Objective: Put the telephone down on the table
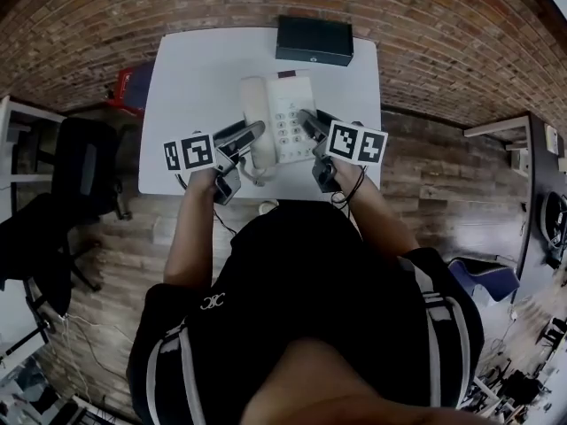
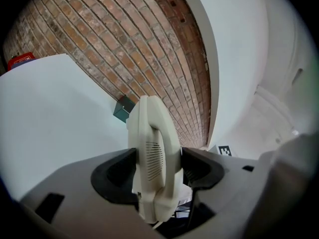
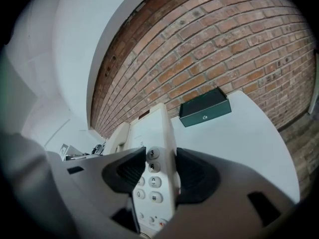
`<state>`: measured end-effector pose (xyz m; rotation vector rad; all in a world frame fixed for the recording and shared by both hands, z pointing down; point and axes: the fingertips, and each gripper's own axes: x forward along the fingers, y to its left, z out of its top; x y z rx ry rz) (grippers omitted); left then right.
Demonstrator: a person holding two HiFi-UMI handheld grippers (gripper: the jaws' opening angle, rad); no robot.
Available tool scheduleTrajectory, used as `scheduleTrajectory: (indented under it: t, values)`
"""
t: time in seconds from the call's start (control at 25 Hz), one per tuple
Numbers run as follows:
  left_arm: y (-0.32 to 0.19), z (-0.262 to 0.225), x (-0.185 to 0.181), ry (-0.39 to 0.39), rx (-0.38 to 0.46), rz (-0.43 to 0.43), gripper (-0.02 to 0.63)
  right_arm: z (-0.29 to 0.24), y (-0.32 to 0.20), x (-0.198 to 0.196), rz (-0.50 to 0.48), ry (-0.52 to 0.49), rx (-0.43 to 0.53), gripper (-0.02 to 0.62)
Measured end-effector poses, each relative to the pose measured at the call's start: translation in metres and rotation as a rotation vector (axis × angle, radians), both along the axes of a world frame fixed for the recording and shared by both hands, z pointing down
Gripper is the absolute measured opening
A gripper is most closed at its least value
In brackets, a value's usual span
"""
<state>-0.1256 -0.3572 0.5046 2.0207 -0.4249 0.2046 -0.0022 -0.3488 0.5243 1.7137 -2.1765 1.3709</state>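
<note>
A cream telephone [image 1: 282, 116] with a keypad is over the near half of the white table [image 1: 182, 96]; whether it rests on the top is not clear. My left gripper [image 1: 249, 136] is shut on its handset [image 2: 152, 151], which lies along the phone's left side, pinched between both black pads [image 2: 112, 176]. My right gripper [image 1: 310, 126] is shut on the phone body's right edge [image 3: 158, 148], with the keypad buttons between the jaws. The handset [image 3: 117, 137] shows beyond the body in the right gripper view. A cord hangs below the phone's front.
A dark green box [image 1: 314, 40] lies at the table's far edge, also as the box [image 3: 205, 107] and the box [image 2: 123, 108]. A red item [image 1: 131, 85] sits off the table's left side. Brick wall behind, black chair [image 1: 75, 171] at left.
</note>
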Motion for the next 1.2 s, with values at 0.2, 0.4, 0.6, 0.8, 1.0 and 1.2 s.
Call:
scheduleTrajectory:
  t: [0.2,0.4,0.6,0.8,1.0,1.2]
  values:
    - [-0.023,0.018,0.03,-0.041,-0.003,0.064,0.285,0.024,-0.011,0.028,0.096,-0.033,-0.03,0.176]
    - [-0.039,0.039,0.058,-0.052,-0.012,0.128,0.282,0.045,-0.017,0.054,0.169,-0.035,-0.038,0.176]
    - [-0.047,0.063,0.085,-0.06,-0.034,0.182,0.281,0.068,-0.02,0.08,0.217,-0.019,-0.064,0.175]
    - [-0.06,0.086,0.102,-0.076,-0.066,0.206,0.281,0.088,-0.03,0.096,0.24,-0.015,-0.102,0.173]
    - [-0.076,0.107,0.114,-0.104,-0.091,0.215,0.28,0.108,-0.045,0.106,0.242,-0.019,-0.131,0.172]
    - [-0.09,0.128,0.12,-0.126,-0.108,0.218,0.279,0.129,-0.058,0.112,0.245,-0.032,-0.153,0.17]
